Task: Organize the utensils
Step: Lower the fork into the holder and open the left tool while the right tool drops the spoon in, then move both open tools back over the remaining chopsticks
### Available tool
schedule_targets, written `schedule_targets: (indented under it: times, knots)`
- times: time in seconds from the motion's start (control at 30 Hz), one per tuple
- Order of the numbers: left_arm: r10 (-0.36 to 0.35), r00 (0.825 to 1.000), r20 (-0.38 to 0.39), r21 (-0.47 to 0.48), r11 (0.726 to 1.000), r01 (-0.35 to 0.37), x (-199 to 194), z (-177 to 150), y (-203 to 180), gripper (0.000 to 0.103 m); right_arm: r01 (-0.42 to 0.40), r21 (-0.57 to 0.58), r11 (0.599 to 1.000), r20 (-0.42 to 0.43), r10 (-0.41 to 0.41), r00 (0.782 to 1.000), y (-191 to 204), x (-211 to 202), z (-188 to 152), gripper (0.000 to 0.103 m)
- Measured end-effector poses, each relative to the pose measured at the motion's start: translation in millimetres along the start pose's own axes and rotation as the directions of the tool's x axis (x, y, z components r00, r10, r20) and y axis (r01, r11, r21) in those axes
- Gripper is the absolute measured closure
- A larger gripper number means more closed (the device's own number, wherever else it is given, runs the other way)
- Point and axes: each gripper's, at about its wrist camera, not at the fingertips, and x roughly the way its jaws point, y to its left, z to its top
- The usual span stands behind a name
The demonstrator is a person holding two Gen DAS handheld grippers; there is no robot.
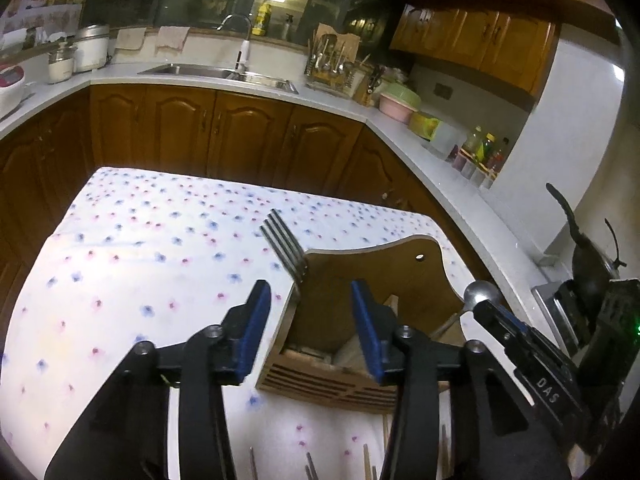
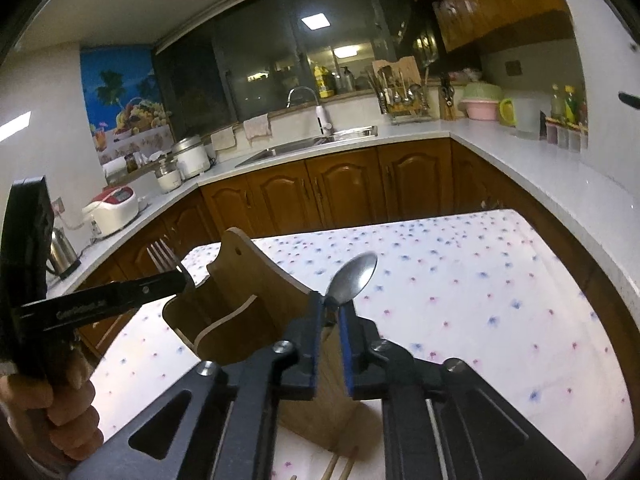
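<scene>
A wooden utensil holder [image 1: 372, 264] [image 2: 248, 280] stands on the flower-print tablecloth [image 1: 140, 260]. A metal fork [image 1: 282, 240] [image 2: 164, 258] stands in its left side, tines up. My left gripper [image 1: 309, 286] is open, its blue pads wide apart on either side of the holder's left compartment and off the fork. A spoon [image 2: 356, 272] [image 1: 478, 291] stands bowl up at the holder's right side. My right gripper [image 2: 331, 304] has its pads either side of the spoon's neck with a narrow gap showing, so it reads as open.
Loose chopsticks [image 1: 366, 468] [image 2: 340, 464] lie on the cloth close below the grippers. A person's hand [image 2: 60, 400] holds the left gripper. Beyond the table run brown cabinets [image 1: 248, 136], a white counter with a sink [image 1: 216, 72] and a cutlery rack [image 1: 332, 68].
</scene>
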Motion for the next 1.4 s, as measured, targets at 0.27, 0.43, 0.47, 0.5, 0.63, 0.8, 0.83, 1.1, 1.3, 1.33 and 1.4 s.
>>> schedule_targets:
  times: [0.27, 0.43, 0.47, 0.5, 0.63, 0.8, 0.83, 1.1, 1.3, 1.33, 1.4]
  knots:
    - [0.024, 0.999, 0.032, -0.043, 0.999, -0.022, -35.4, -13.8, 15.9, 0.034, -0.037, 0.075, 0.997, 0.037, 0.034, 0.999, -10.4, -33.4, -2.4, 0.052]
    - [0.045, 0.998, 0.047, -0.081, 0.996, -0.041, -63.2, -36.5, 28.6, 0.029, -0.067, 0.127, 0.990, 0.081, 0.057, 0.995, -19.1, -64.0, -13.0, 0.021]
    - [0.049, 0.998, 0.047, -0.090, 0.995, -0.044, -68.3, -43.1, 31.1, 0.029, -0.070, 0.134, 0.989, 0.084, 0.059, 0.995, -20.5, -70.3, -16.6, 0.021]
    - [0.052, 0.998, 0.046, -0.098, 0.994, -0.048, -73.8, -51.3, 33.8, 0.029, -0.071, 0.139, 0.988, 0.085, 0.060, 0.995, -20.4, -75.0, -18.9, 0.019]
    - [0.076, 0.997, 0.031, -0.113, 0.991, -0.072, -86.8, -76.2, 38.4, 0.029, -0.068, 0.158, 0.985, 0.081, 0.056, 0.995, -22.9, -95.3, -36.6, 0.016]
    - [0.088, 0.996, -0.007, -0.137, 0.987, -0.089, -94.9, -109.1, 42.8, 0.029, -0.043, 0.178, 0.983, 0.048, 0.035, 0.998, -24.7, -113.3, -65.7, 0.016]
    - [0.095, 0.995, -0.015, -0.137, 0.986, -0.096, -95.9, -115.8, 42.9, 0.029, -0.036, 0.183, 0.983, 0.042, 0.029, 0.999, -24.9, -115.2, -70.0, 0.016]
    - [0.123, 0.990, -0.072, -0.123, 0.984, -0.131, -94.3, -150.6, 43.7, 0.029, 0.022, 0.197, 0.980, -0.018, -0.019, 1.000, -25.4, -124.5, -106.3, 0.016]
    - [0.142, 0.986, -0.084, -0.113, 0.982, -0.151, -93.5, -153.6, 46.0, 0.029, 0.038, 0.191, 0.981, -0.061, -0.027, 0.998, -22.4, -118.2, -116.3, 0.016]
    - [0.144, 0.986, -0.086, -0.111, 0.982, -0.154, -93.3, -153.8, 46.4, 0.029, 0.037, 0.190, 0.981, -0.064, -0.025, 0.998, -21.6, -117.0, -116.5, 0.016]
    - [0.154, 0.983, -0.098, -0.105, 0.981, -0.164, -90.4, -154.4, 47.5, 0.029, 0.041, 0.181, 0.983, -0.068, -0.029, 0.997, -19.3, -115.6, -117.4, 0.016]
